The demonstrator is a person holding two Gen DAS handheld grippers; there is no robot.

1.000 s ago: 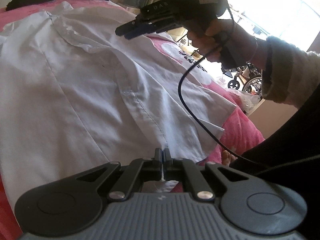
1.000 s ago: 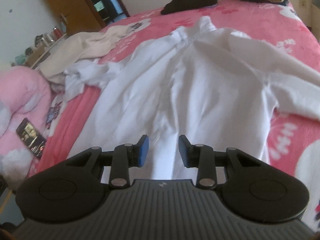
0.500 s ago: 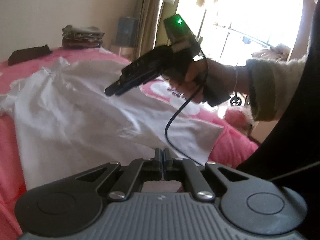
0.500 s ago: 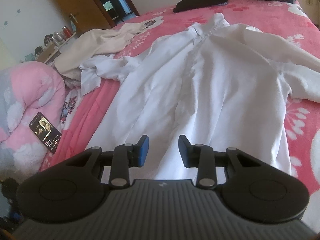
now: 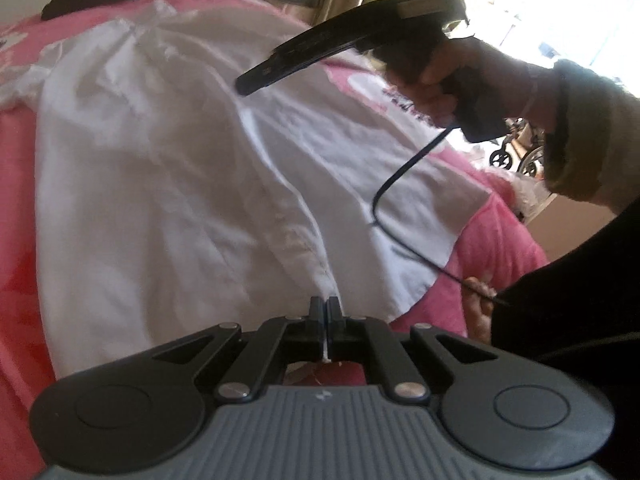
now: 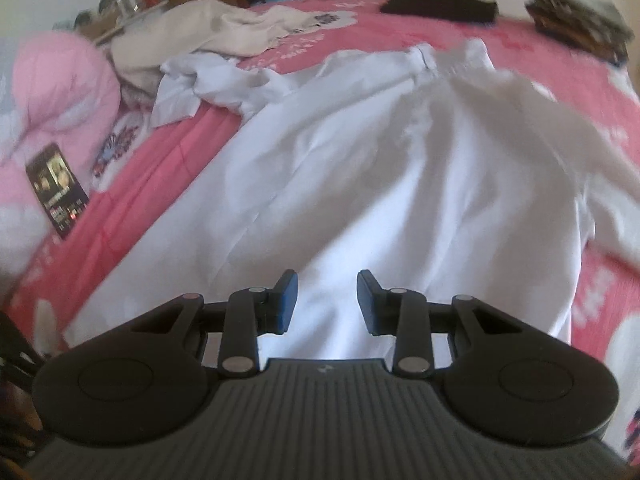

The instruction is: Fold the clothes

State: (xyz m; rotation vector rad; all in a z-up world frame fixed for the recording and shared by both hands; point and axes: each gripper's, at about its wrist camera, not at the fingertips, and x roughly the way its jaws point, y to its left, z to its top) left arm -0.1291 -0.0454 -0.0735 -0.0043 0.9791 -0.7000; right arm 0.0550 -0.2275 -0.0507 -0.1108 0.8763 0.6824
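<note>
Tongs, left (image 5: 324, 312): jaws pressed together on the hem edge of the white shirt (image 5: 168, 168), a sliver of white cloth showing between the pads. Pointed downward over the near end of the garment.

Tongs, right (image 6: 327, 298): jaws apart, nothing between the blue pads; cloth lies beneath them, untouched as far as can be told. Seen from the left wrist view, this tool hangs above the shirt's middle, carried in a person's hand (image 5: 444, 80) with a pale knitted sleeve (image 5: 588, 128) and a trailing black cable (image 5: 396, 184).

Item in work: white shirt, spread over the pink bed (image 6: 160, 160), collar at the far end, hem nearest the tools. One sleeve lies crumpled out to the left in the right wrist view, the other runs off to the right. Body fairly flat, with soft ridges.

Step in hand (judged): laying out and taking hold at the hem, before any fold is made. One corner secured; the second hold not yet taken.

Next move calls for (judged): right tongs lowered onto the hem or side seam well apart from the left grip, closed on a single layer, so both can carry the cloth evenly.

Other items on bed: beige garment (image 6: 224, 36), black folded garment (image 6: 440, 8), stack of folded clothes (image 6: 580, 32), phone (image 6: 56, 188) near the pink pillow (image 6: 52, 92).
</note>
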